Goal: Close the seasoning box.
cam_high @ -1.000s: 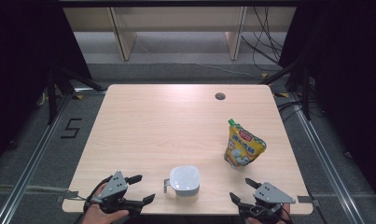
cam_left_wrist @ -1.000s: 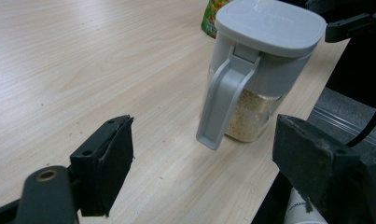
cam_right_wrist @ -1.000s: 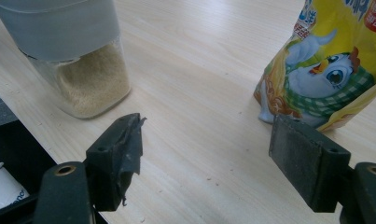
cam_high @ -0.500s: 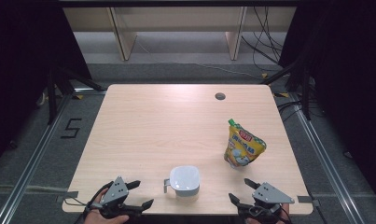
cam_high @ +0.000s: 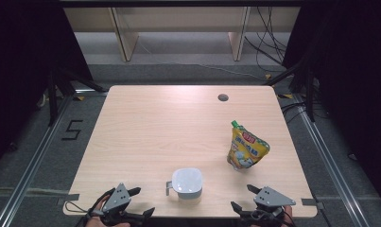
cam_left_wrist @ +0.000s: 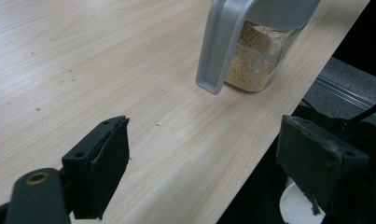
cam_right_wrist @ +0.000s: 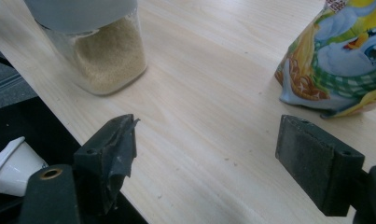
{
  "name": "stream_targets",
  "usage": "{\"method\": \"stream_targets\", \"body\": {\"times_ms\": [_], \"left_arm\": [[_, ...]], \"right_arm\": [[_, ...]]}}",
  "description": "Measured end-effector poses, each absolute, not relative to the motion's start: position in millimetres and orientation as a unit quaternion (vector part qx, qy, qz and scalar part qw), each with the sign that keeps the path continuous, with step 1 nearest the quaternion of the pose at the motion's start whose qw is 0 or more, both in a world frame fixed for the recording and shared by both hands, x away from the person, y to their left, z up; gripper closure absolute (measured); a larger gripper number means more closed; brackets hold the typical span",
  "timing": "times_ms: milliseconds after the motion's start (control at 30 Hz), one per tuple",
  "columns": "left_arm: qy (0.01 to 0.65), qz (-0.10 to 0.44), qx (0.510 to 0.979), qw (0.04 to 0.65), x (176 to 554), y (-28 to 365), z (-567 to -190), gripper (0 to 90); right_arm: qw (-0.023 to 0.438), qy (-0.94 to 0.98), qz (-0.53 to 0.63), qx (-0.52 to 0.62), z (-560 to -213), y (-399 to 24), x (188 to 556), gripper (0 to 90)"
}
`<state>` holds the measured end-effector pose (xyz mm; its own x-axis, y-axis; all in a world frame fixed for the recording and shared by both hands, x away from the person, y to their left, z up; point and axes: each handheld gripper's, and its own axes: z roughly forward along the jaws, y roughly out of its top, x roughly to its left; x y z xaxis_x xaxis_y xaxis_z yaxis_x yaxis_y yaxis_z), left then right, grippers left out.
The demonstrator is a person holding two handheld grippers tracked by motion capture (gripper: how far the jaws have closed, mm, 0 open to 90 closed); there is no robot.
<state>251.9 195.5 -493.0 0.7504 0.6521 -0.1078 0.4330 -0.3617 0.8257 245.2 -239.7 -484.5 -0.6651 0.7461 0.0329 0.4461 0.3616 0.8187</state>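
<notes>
A clear jar [cam_high: 186,185] with a grey lid and handle stands near the table's front edge, partly filled with tan granules [cam_left_wrist: 253,60] [cam_right_wrist: 110,55]. A yellow spouted pouch [cam_high: 245,148] with a cartoon print [cam_right_wrist: 344,56] stands upright to its right. My left gripper [cam_high: 137,202] hovers open at the front left edge, left of the jar, nothing between its jaws [cam_left_wrist: 209,172]. My right gripper [cam_high: 245,198] is open at the front right edge, below the pouch [cam_right_wrist: 206,158].
The light wooden table [cam_high: 169,127] has a round cable hole [cam_high: 222,97] at the back right. Metal rails and dark floor surround it; a shelf frame stands behind. A white object [cam_right_wrist: 10,165] lies below the table edge.
My left gripper has slid slightly right along the front edge and back toward the person. The right gripper, jar and pouch have hardly moved.
</notes>
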Motion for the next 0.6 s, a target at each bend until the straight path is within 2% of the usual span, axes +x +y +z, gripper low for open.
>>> {"method": "stream_targets", "body": {"times_ms": [200, 367, 467, 533, 600], "left_arm": [[0.330, 0.120, 0.816, 0.459, 253.1, 195.5, -494.5, 16.3], [0.334, 0.114, 0.813, 0.462, 253.4, 195.1, -494.2, 16.3], [0.331, 0.113, 0.816, 0.460, 253.8, 194.9, -494.6, 16.4], [0.329, 0.112, 0.818, 0.459, 254.0, 194.3, -494.3, 16.4], [0.326, 0.110, 0.821, 0.455, 255.9, 195.2, -494.2, 16.4]], "right_arm": [[0.195, 0.806, 0.419, 0.371, -485.0, -243.6, 243.5, 21.4], [0.197, 0.806, 0.417, 0.370, -485.7, -244.2, 245.2, 21.4], [0.175, 0.799, 0.424, 0.389, -487.0, -245.0, 245.0, 21.7], [0.191, 0.799, 0.420, 0.385, -488.1, -248.5, 247.7, 21.8], [0.188, 0.796, 0.420, 0.393, -489.4, -249.6, 248.1, 21.8]]}}
